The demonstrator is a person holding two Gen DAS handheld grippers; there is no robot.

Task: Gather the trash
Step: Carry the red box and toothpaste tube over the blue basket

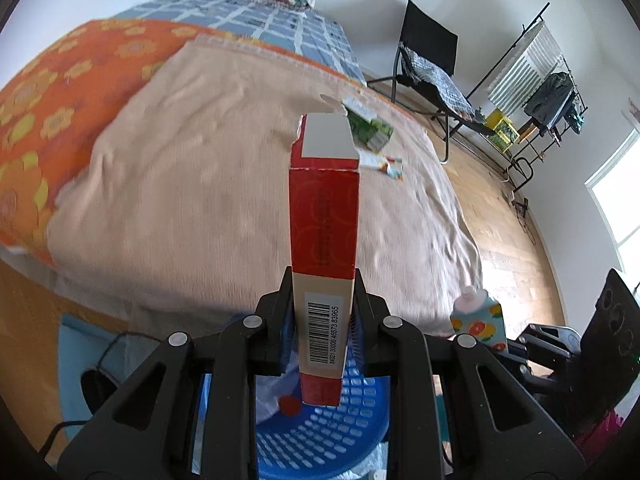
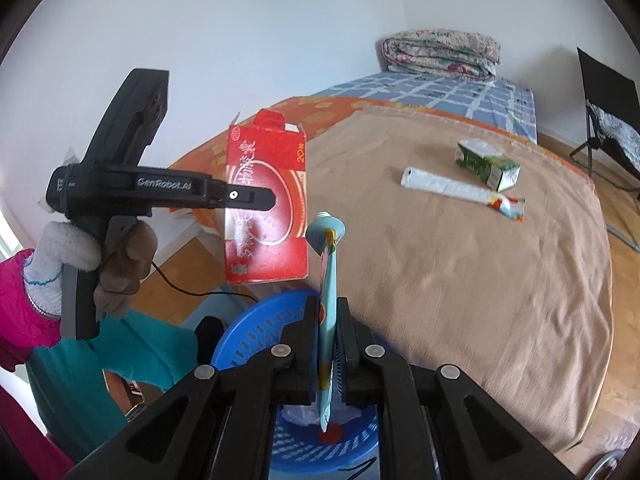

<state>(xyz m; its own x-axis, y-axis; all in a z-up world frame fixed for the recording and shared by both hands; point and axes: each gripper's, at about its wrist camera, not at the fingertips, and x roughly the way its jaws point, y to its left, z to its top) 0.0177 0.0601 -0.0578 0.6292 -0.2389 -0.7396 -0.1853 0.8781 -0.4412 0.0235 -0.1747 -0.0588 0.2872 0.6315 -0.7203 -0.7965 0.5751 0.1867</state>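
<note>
landmark: blue basket (image 2: 256, 332), perforated, on the floor against the near edge of the bed (image 2: 460, 280); white crumpled trash and a red scrap already lie inside it

left gripper (image 1: 323, 300): jaws nearly closed, clamped on the narrow edges of a flattened red carton (image 1: 324, 216); carton juts forward and up from the basket, its low end over the basket's rim; top flap torn open

right gripper (image 2: 329, 320): jaws fully closed on a thin pale-blue tube (image 2: 329, 264); tube stands over the basket, cap end uppermost, tail hanging toward the basket's inside

left hand (image 2: 120, 264): gloved, holding the left tool's handle above and left of the basket

still to collect: green carton (image 2: 486, 164) and long white wrapper (image 2: 452, 188), well apart from the basket, far across the bed

risk, carton: long and held near one end; if let go here it may tip over the basket's rim and land on the floor or bed; likely cause, most of its length lies beyond the basket

risk, tube: flat and slick; could slip out early, or catch on the rim

risk, crowding: both tools close over the basket; carton and tube could knock each other
</note>
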